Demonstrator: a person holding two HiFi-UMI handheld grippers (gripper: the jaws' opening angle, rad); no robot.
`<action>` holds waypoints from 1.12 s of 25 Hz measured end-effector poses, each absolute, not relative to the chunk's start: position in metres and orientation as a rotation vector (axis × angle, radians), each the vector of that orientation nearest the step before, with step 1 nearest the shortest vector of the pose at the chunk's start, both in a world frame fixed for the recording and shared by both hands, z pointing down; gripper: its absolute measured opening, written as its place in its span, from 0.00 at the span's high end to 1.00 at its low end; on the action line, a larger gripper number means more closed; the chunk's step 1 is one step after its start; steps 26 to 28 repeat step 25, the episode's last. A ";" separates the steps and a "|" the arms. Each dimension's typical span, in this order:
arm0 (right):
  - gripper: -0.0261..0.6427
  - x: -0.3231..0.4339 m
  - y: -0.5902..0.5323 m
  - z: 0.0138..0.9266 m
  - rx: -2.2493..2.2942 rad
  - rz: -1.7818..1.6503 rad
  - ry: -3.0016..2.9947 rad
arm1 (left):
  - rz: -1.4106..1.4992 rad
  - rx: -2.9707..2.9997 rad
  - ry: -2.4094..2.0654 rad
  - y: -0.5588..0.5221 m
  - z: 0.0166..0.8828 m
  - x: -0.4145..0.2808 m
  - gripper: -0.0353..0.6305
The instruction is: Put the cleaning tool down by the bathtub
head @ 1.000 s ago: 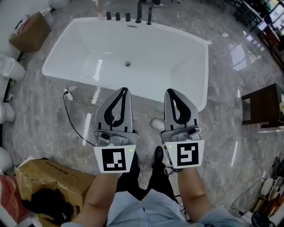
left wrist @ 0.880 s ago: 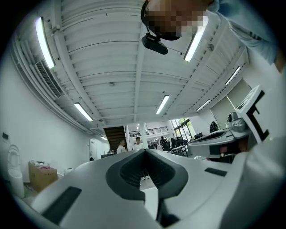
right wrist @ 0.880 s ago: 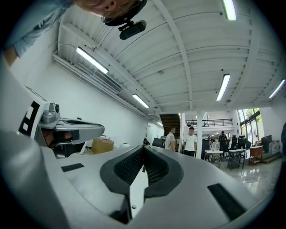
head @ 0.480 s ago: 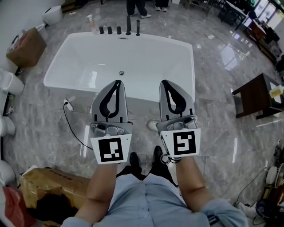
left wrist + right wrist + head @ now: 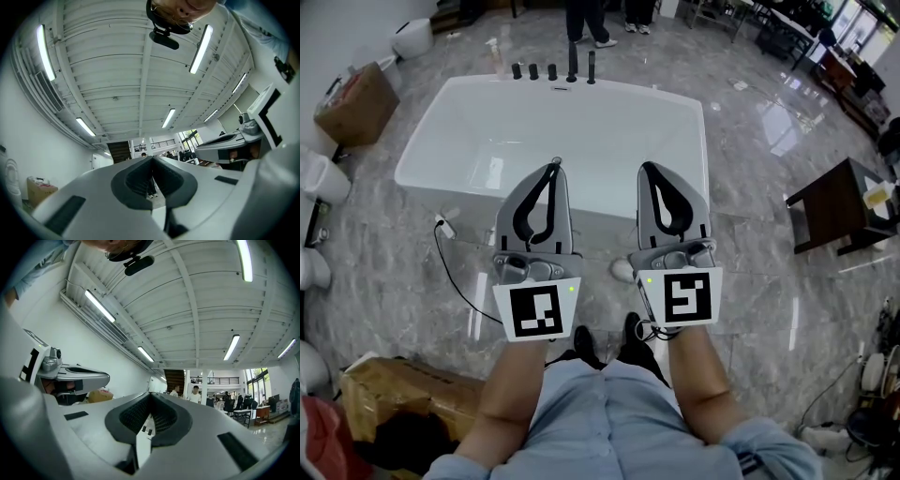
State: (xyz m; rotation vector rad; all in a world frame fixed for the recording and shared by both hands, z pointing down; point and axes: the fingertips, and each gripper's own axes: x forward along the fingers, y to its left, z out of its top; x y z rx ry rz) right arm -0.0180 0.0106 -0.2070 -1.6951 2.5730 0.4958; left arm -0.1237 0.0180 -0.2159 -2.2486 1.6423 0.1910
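Observation:
The white bathtub point(image 5: 469, 127) fills the upper middle of the head view, and it is empty. My left gripper point(image 5: 555, 167) and right gripper point(image 5: 649, 169) are held side by side over the tub's near rim, both shut with nothing between the jaws. In the left gripper view the left gripper point(image 5: 151, 161) points up at the ceiling, tips together. The right gripper point(image 5: 150, 397) looks the same in the right gripper view. A small pale object point(image 5: 622, 270) lies on the floor by the tub, between the grippers; I cannot tell what it is.
Black taps point(image 5: 553, 70) line the tub's far rim. A black cable point(image 5: 455, 267) trails on the marble floor at the left. A cardboard box point(image 5: 403, 394) sits lower left, a brown box point(image 5: 358, 98) upper left, a dark wooden table point(image 5: 844, 202) at the right.
Both grippers have moved slightly forward toward the tub, still side by side and shut. The head view has shifted, showing more of the floor beyond the tub.

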 end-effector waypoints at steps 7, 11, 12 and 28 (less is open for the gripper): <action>0.94 -0.024 0.011 -0.204 -1.707 0.495 2.583 | 0.212 -2.236 1.643 0.017 -0.222 -0.133 0.92; 0.94 -0.023 0.011 -0.205 -1.715 0.501 2.571 | 0.217 -2.239 1.638 0.017 -0.223 -0.133 0.92; 0.94 -0.022 0.012 -0.208 -1.715 0.509 2.559 | 0.215 -2.241 1.637 0.017 -0.223 -0.132 0.92; 0.94 -0.019 0.015 -0.207 -1.730 0.508 2.572 | 0.208 -2.238 1.628 0.021 -0.226 -0.129 0.92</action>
